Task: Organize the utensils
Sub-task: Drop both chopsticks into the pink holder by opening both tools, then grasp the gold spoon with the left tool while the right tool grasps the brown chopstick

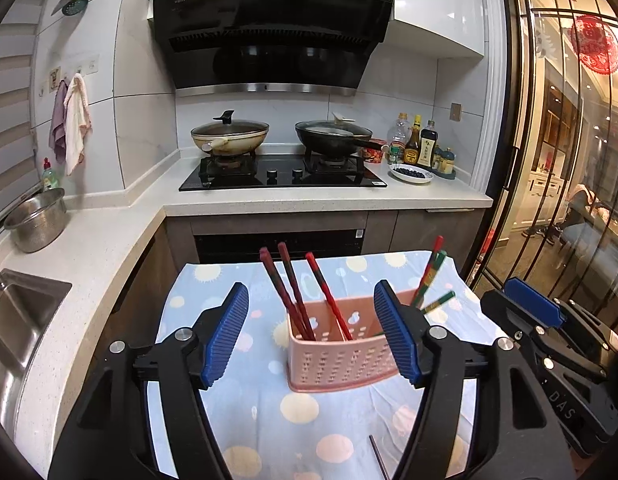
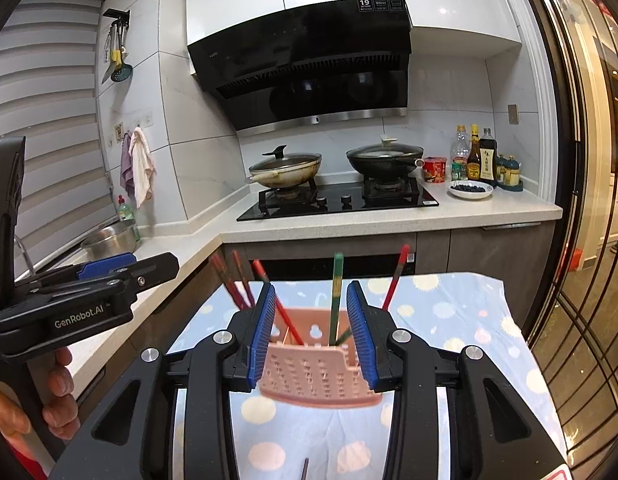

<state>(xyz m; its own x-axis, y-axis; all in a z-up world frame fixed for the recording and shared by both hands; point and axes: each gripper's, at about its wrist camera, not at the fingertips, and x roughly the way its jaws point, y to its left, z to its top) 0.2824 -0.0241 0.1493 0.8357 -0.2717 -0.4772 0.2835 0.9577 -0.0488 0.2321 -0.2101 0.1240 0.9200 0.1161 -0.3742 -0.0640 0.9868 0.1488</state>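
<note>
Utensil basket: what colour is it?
Pink, with perforated walls; the left wrist view shows it best.

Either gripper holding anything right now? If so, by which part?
Nothing is held. The left gripper stands open, its pads clear of the pink utensil basket. The right gripper is open too, with the basket and chopsticks beyond its pads, ungripped.

The left claw [image 1: 311, 334] points forward and slightly down, its blue pads spread wide apart. The right claw [image 2: 312, 334] is level beside it, pads narrower but parted. A hand [image 2: 49, 396] grips the left claw's handle.
</note>
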